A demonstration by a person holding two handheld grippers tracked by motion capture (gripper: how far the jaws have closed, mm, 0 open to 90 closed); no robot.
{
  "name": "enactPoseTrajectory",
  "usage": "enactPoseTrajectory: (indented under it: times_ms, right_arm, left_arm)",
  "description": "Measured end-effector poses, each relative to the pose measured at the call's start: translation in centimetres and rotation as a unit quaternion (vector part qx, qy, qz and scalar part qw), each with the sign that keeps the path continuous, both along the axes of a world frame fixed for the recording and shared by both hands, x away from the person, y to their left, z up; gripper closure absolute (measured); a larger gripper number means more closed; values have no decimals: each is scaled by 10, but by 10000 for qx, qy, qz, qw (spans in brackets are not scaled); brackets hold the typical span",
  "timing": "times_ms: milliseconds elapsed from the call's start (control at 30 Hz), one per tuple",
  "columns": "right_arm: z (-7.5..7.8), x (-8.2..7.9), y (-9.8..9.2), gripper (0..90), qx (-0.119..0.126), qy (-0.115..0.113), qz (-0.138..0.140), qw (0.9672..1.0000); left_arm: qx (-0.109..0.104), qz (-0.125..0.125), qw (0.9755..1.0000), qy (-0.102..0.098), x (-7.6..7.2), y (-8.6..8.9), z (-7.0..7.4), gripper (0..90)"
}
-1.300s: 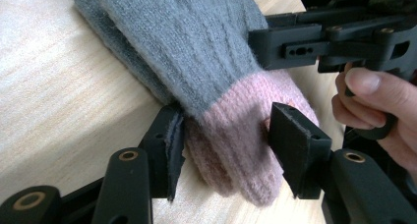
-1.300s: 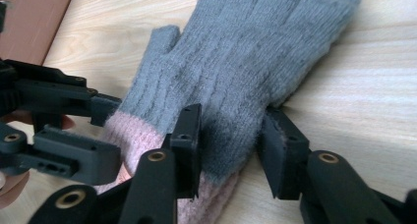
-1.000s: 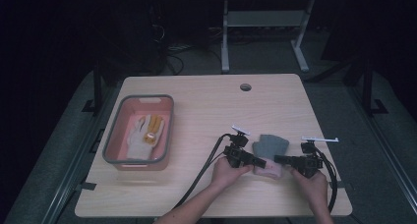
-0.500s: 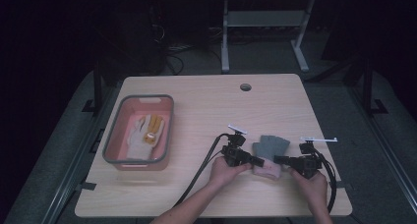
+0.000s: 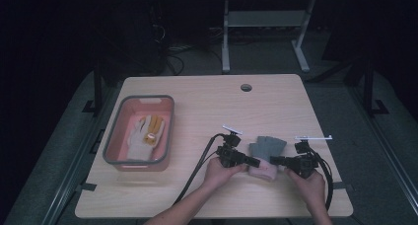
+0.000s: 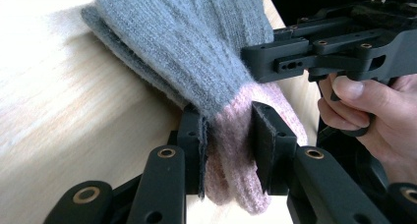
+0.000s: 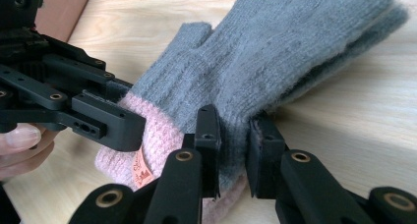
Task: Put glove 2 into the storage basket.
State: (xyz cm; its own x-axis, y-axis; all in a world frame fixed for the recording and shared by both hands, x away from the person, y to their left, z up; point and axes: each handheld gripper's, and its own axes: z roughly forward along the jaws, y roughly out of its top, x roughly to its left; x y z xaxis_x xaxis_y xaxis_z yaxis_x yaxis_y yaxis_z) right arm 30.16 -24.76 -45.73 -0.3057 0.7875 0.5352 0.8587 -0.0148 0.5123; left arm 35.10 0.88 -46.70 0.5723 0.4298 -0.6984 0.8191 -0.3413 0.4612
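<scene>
Jaws of the left gripper (image 6: 228, 135) and the right gripper (image 7: 233, 135) were each clamped on the cuff end of the grey-and-pink glove (image 5: 266, 153) lying on the table (image 5: 207, 111) — opposite sides, likely to lift it evenly.

From the knitted glove (image 5: 266, 153), the bare table (image 5: 207, 106) lies open toward twelve, with the small round hole (image 5: 246, 87) near the far edge the one mark on that path. At nine o'clock the red bin (image 5: 140, 131) walls off the way, and between it and the glove runs a free strip, crossed toward seven by a black cable (image 5: 197, 171). The left gripper (image 5: 254, 161) and right gripper (image 5: 274, 160) crowd the glove from both sides, and the room toward three looks narrow, probably barred by the looped cable (image 5: 328, 178).
</scene>
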Motion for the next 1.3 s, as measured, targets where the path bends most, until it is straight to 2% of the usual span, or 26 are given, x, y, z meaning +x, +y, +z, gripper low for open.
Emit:
enactPoseTrajectory:
  times_ms: [267, 600, 700, 900, 1033, 1300]
  right_arm:
    - [7, 3, 10, 777, 130, -44, 100, 9999]
    - [19, 10, 24, 777, 129, -78, 241, 9996]
    - [22, 13, 27, 777, 225, -96, 251, 9994]
    - [31, 16, 38, 776, 227, -165, 340, 9990]
    - [35, 18, 44, 775, 356, -187, 388, 9984]
    - [46, 26, 60, 775, 369, -285, 540, 9975]
  left_arm:
    - [11, -33, 9999, -96, 1, 13, 10, 683]
    - [-95, 80, 9998, -154, 3, 31, 19, 683]
    - [-100, 87, 9997, -205, 4, 36, 24, 683]
    - [-142, 180, 9994, -271, 3, 48, 32, 683]
    - [-147, 185, 9993, -305, 3, 58, 38, 683]
    - [-207, 264, 9987, -392, 5, 76, 48, 684]
